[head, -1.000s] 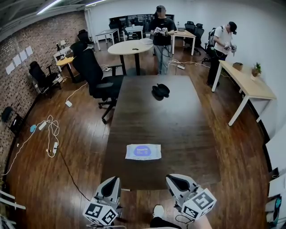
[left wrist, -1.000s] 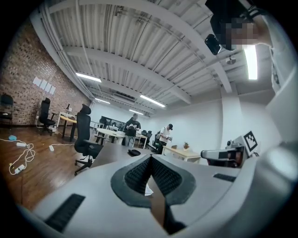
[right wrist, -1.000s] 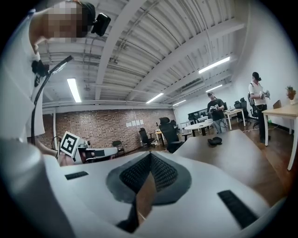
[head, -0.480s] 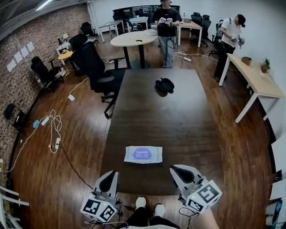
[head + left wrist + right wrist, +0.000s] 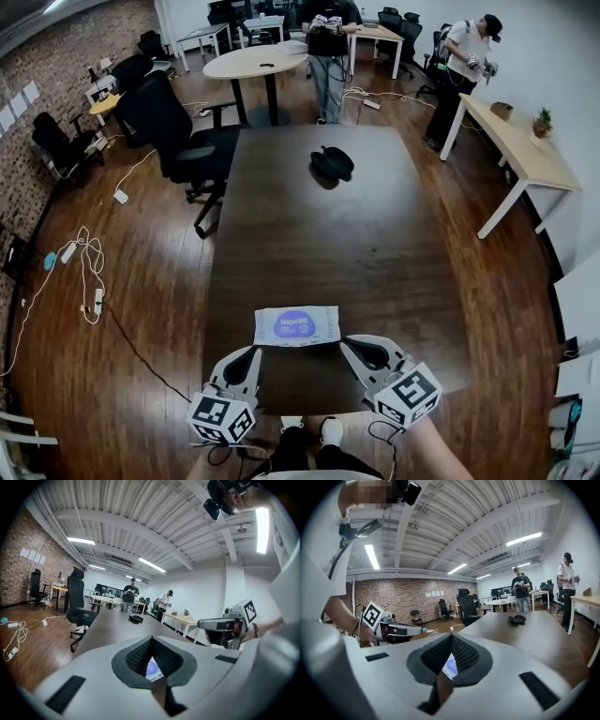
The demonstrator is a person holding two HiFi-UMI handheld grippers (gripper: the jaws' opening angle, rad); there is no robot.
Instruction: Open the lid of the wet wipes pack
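The wet wipes pack [image 5: 297, 326], white with a blue-purple oval label, lies flat near the front edge of the dark brown table [image 5: 328, 234], lid down. My left gripper [image 5: 251, 354] hovers just in front of the pack's left corner, jaws shut and empty. My right gripper [image 5: 351, 345] is close to the pack's right corner, also shut on nothing. In the left gripper view a slice of the pack [image 5: 152, 669] shows under the closed jaws of the left gripper [image 5: 151, 639]. The right gripper view shows the pack [image 5: 450, 666] likewise below the right gripper [image 5: 451, 635].
A black object [image 5: 330, 163] lies at the table's far end. A black office chair [image 5: 178, 141] stands left of the table, a round table [image 5: 258, 64] behind it, a light desk [image 5: 514, 150] to the right. Two people stand at the back. Cables [image 5: 84, 262] lie on the floor.
Both grippers have moved forward and lower, from behind the table's front edge up to the pack's two near corners. The pack has not moved.
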